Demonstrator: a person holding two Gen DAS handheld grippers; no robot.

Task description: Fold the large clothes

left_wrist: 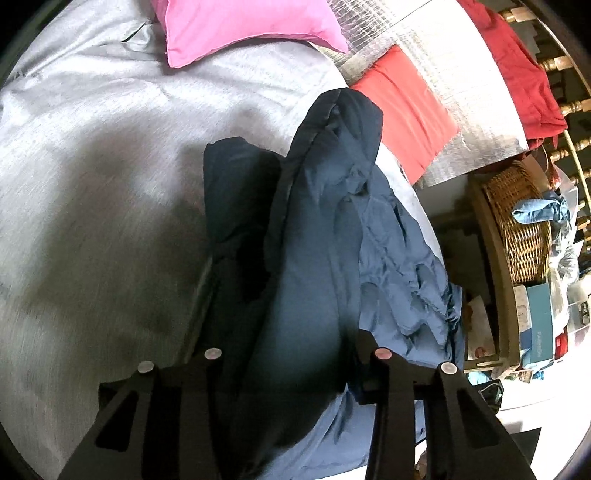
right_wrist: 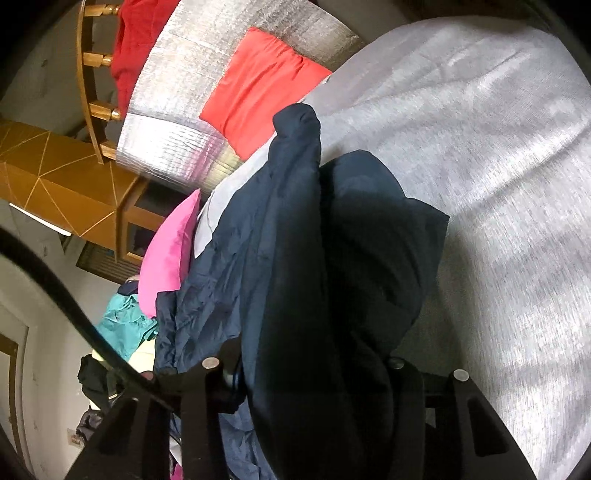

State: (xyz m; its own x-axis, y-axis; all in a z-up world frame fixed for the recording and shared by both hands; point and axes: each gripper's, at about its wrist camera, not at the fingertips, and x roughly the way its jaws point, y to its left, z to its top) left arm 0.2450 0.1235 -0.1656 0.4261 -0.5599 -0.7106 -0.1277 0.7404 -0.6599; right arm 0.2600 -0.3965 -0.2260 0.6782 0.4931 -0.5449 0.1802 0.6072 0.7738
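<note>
A large navy blue garment (left_wrist: 314, 236) hangs from my left gripper (left_wrist: 295, 354), draped over both fingers and down toward the grey bed cover (left_wrist: 103, 155). The fingers are wrapped in the cloth and seem shut on it. In the right wrist view the same navy garment (right_wrist: 303, 266) fills the middle and covers my right gripper (right_wrist: 306, 365), which also seems shut on it. Folds of cloth hide both sets of fingertips. The garment's far end rests bunched on the bed.
A pink pillow (left_wrist: 251, 26) and a red cloth (left_wrist: 402, 107) on a silver mat (left_wrist: 461, 88) lie at the far side of the bed. A wicker basket (left_wrist: 524, 221) and boxes stand beside the bed. A wooden cabinet (right_wrist: 55, 184) and a teal cloth (right_wrist: 125, 325) show in the right wrist view.
</note>
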